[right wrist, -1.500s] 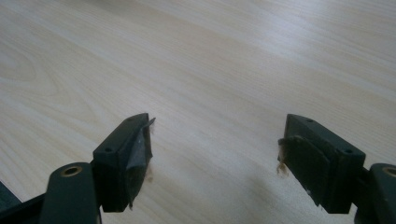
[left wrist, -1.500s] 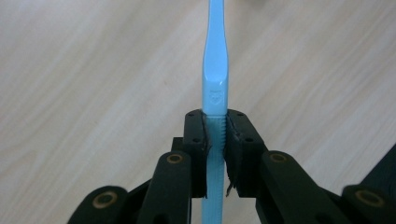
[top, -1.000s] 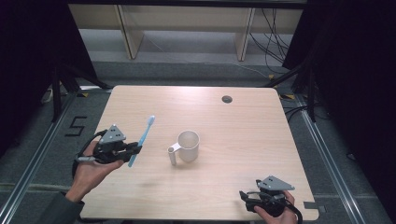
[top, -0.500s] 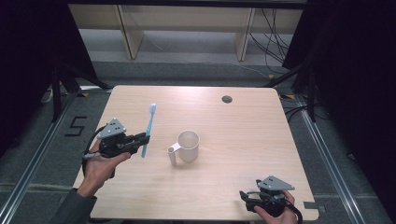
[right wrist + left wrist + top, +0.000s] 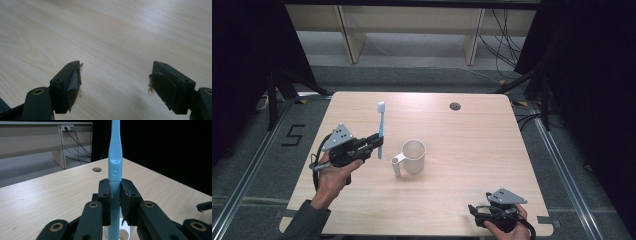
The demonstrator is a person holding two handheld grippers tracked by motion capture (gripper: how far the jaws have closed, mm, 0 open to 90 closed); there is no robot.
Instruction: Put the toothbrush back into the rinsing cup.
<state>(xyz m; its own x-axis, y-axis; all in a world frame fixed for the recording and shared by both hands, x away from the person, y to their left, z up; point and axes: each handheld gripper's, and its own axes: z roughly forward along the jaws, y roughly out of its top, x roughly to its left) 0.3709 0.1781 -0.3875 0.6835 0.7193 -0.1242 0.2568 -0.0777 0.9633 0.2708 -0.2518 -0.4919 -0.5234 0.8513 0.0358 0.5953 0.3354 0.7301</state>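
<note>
A light blue toothbrush [image 5: 381, 129] stands upright in my left gripper [image 5: 374, 141], which is shut on its ribbed handle [image 5: 115, 202]. The brush head points up and away. A white mug [image 5: 413, 156] with its handle toward the near left stands on the table just right of that gripper; its rim [image 5: 122, 233] peeks out below the jaws in the left gripper view. My right gripper [image 5: 474, 210] rests low at the table's near right edge. Its jaws stand wide apart with nothing between them [image 5: 115, 82], over bare wood.
The light wooden table [image 5: 492, 145] has a round cable hole [image 5: 455, 106] near its far edge. Shelving and cables lie on the floor beyond the table. Dark curtains flank both sides.
My left gripper has carried the toothbrush rightward toward the mug and turned it from tilted to upright. The right gripper has stayed put.
</note>
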